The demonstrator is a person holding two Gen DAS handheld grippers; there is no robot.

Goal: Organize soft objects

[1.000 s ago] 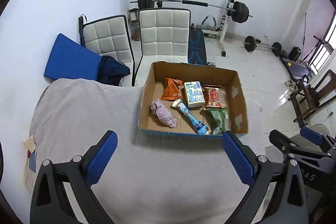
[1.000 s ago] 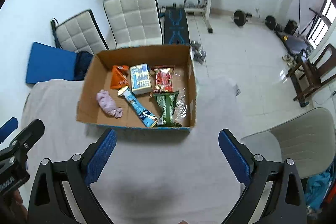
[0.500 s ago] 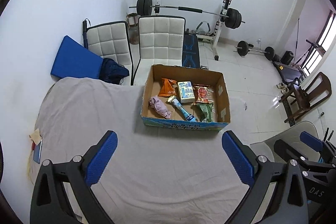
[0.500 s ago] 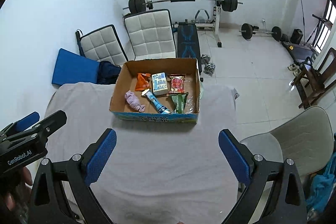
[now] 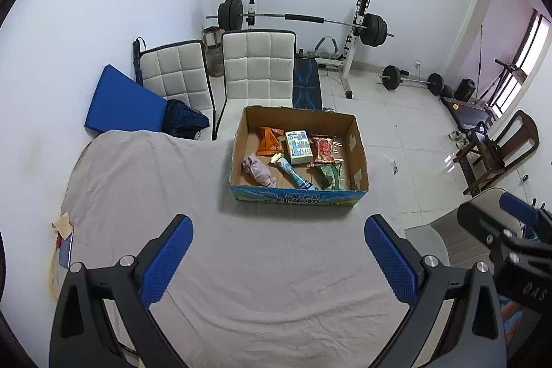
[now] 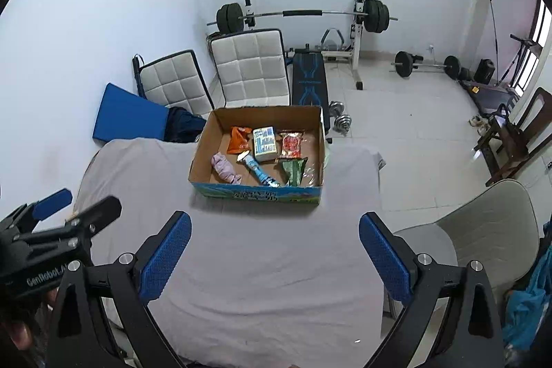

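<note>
An open cardboard box (image 5: 299,194) (image 6: 255,194) stands at the far edge of a table under a grey cloth (image 5: 241,264) (image 6: 262,264). In it lie a pink cloth bundle (image 5: 257,168) (image 6: 224,168), an orange packet (image 5: 270,140), a white-blue pack (image 5: 298,146), a red packet (image 5: 322,148), a blue tube (image 5: 293,173) and a green packet (image 5: 330,175). My left gripper (image 5: 277,259) is open and empty, well back from the box. My right gripper (image 6: 274,255) is open and empty, also back from the box.
Two white padded chairs (image 5: 258,67) and a blue mat (image 5: 120,100) stand behind the table. A barbell rack (image 5: 300,19) stands at the far wall. A grey chair (image 6: 483,230) is at the table's right. Wooden chairs (image 5: 500,147) stand farther right.
Both grippers have pulled back and up from the box, so it looks smaller and farther. Both stay open and empty. The items in the box have not moved.
</note>
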